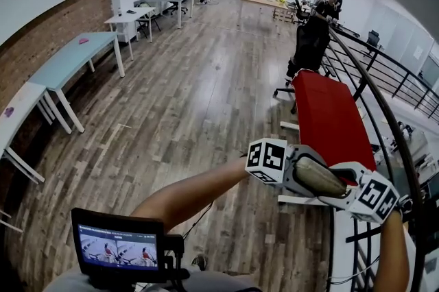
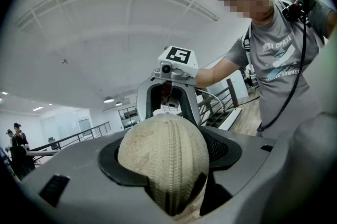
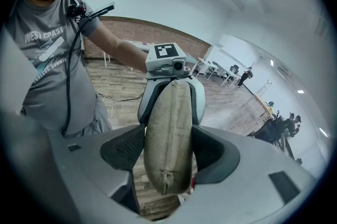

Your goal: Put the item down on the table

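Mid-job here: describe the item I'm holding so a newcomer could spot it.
Find the long red table beside the black railing on the right. At its near end the left claw and right claw face each other, both shut on one tan knitted pouch. It's the only soft, ribbed, sausage-shaped thing there, between two black-and-white marker cubes.

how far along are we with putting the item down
Done: the beige pouch is up in the air, near the end of the red table. In hand: left gripper and right gripper both shut on it, one at each end. Left: lower it onto the table and release.
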Demonstrator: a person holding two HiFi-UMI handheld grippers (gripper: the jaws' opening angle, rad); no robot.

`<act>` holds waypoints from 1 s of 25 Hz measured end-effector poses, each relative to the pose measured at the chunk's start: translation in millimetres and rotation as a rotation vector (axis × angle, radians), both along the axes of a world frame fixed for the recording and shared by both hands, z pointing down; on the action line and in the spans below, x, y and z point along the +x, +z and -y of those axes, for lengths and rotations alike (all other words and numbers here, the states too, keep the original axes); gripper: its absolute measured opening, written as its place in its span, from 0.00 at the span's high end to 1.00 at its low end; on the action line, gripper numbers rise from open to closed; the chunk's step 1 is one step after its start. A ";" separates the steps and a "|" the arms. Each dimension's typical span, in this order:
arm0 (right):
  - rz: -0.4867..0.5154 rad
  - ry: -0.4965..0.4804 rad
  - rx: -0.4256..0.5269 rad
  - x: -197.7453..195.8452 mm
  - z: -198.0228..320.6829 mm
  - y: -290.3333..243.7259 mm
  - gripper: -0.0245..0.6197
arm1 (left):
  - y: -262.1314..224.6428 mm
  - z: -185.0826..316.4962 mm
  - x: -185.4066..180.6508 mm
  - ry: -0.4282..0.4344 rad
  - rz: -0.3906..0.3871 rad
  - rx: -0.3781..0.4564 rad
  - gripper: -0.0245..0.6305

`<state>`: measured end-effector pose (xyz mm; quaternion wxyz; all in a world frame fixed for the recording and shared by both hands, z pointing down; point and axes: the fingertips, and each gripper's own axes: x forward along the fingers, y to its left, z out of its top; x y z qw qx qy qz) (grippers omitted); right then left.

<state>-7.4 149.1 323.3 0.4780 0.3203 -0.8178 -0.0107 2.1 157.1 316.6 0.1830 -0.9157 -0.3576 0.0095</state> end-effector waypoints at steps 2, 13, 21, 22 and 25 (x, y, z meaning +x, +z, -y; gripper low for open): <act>0.001 0.006 -0.007 3.2 8.1 2.6 0.53 | 2.9 8.2 3.0 0.006 0.002 -0.006 0.49; 0.017 -0.015 -0.033 60.7 99.2 16.8 0.53 | 16.9 99.4 60.6 -0.013 0.024 -0.034 0.49; 0.022 -0.057 -0.015 137.1 178.9 11.2 0.53 | 11.7 179.6 137.4 -0.061 0.032 -0.014 0.49; 0.022 -0.062 -0.015 144.0 185.5 10.5 0.53 | 10.9 186.3 144.5 -0.065 0.033 -0.012 0.49; 0.020 -0.084 -0.013 160.2 201.9 5.4 0.53 | 5.8 202.8 160.4 -0.083 0.024 -0.014 0.49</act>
